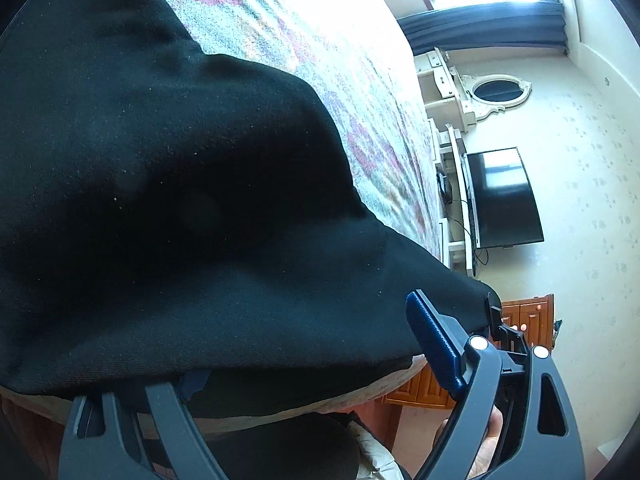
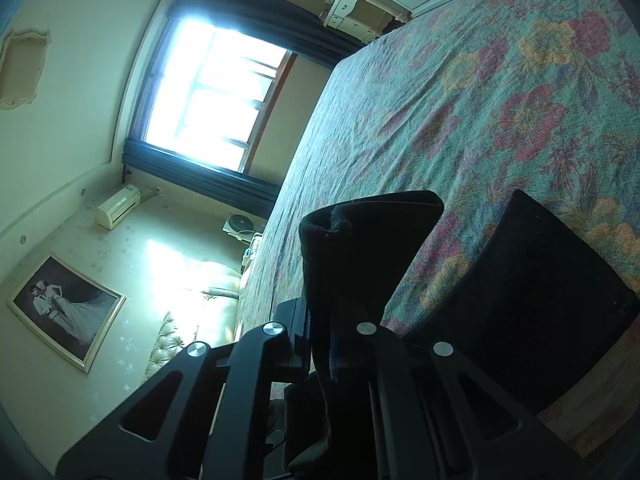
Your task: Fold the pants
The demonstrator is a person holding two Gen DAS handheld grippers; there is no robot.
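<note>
**Right tongs carry the hem; left tongs wait wide over the cloth**

The black pants (image 1: pixel 168 184) lie on the bed (image 2: pixel 460 120), over its flowered cover, near the bed's near edge. In the right wrist view the right tongs (image 2: pixel 320 344) are clamped together on a fold of the pants, and a cuff end (image 2: pixel 360 232) stands up from them toward 12 o'clock, with its raw edge curling open. A second black panel (image 2: pixel 528 292) lies at 3 o'clock of that grip, flat on the cover and apart from the raised cuff.

The left tongs (image 1: pixel 320 360) stand wide apart. One blue-padded finger (image 1: pixel 436 344) shows at 5 o'clock in the left wrist view, over the pants' lower edge; the other finger is mostly hidden beneath the cloth at 7 o'clock. I cannot tell whether either pad touches the fabric, and nothing seems pinched.

The step in hand looks like drawing one end of the pants across to lay it over the rest. To do it well, I would keep the right grip firm and the lifted cloth low, so the free layer does not drag and bunch. The left tongs would do best pinning or taking the matching corner, so both edges travel together and land square.

Open room is generous toward 12 to 2 o'clock in the right view, where the cover is bare up to the far bed edge. The near bed edge sits close below the pants in the left view; cloth pulled that way could slide off.
</note>
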